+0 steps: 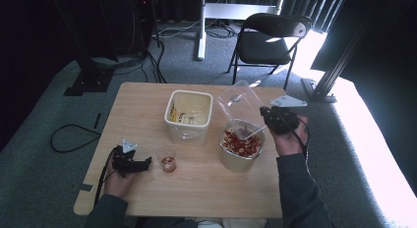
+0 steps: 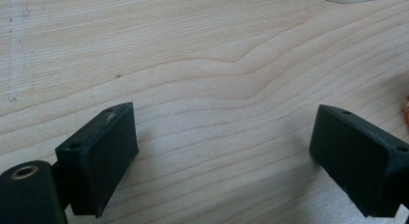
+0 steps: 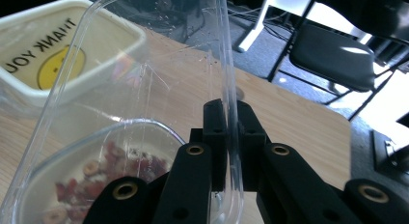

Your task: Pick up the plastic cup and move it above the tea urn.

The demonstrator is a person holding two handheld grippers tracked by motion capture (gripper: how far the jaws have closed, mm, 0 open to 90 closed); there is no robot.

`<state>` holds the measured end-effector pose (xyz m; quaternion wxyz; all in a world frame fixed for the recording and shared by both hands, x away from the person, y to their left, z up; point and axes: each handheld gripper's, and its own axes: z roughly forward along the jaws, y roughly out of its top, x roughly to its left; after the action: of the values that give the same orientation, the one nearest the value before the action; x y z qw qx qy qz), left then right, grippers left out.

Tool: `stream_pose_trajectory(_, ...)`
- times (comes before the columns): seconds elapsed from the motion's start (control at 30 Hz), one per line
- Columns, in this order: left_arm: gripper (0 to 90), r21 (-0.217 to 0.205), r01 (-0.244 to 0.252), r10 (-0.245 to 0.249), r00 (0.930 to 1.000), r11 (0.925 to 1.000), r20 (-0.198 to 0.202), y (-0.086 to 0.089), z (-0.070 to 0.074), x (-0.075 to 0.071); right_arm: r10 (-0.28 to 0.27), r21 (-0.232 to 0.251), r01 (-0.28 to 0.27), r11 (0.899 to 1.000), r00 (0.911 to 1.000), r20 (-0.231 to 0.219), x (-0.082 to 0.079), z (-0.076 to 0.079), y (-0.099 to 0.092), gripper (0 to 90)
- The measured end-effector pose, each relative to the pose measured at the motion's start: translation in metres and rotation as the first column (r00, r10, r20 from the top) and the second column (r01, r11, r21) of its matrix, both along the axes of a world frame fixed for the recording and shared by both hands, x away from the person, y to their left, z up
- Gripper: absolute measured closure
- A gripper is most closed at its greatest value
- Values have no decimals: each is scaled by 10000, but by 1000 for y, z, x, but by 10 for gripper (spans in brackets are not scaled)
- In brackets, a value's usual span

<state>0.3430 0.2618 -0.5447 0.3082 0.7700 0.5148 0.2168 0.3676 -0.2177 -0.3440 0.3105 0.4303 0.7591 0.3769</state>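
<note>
Right gripper (image 3: 226, 137): jaws clamped on the rim of a clear plastic lid (image 3: 159, 74), held tilted above the container of red pieces (image 1: 241, 144); the lid's far edge is hard to trace. Left gripper (image 2: 222, 156): jaws spread, empty, over the bare table (image 2: 202, 64) beside a small cup (image 1: 168, 160). Cream tub (image 1: 189, 115) behind.

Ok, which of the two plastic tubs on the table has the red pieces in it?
The clear rounded tub nearest the right gripper, which holds its clear lid. The cream square tub behind holds only a few yellowish bits.
</note>
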Motion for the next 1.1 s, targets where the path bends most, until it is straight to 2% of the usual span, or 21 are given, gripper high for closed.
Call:
stream_pose_trajectory(0.63,102,-15,-10,10,10000,10000,11,0,0,0,1220,-518,-1243,9909,9915,-455,41,4,75,859)
stream_pose_trajectory(1.0,102,1,10,-10,10000,10000,-2,0,0,0,1645,-615,-1689,9837,9838,-715,53,9,100,855)
stream_pose_trajectory(1.03,102,1,11,-11,10000,10000,-1,0,0,0,1778,-519,-1821,9819,9809,-791,55,9,102,838)
stream_pose_trajectory(1.07,102,-1,-5,5,10000,10000,10,0,0,0,2028,-318,-2066,9779,9745,-961,57,9,104,759)
stream_pose_trajectory(1.1,102,-2,-4,4,10000,10000,8,0,0,0,2209,-123,-2230,9747,9707,-948,57,10,105,656)
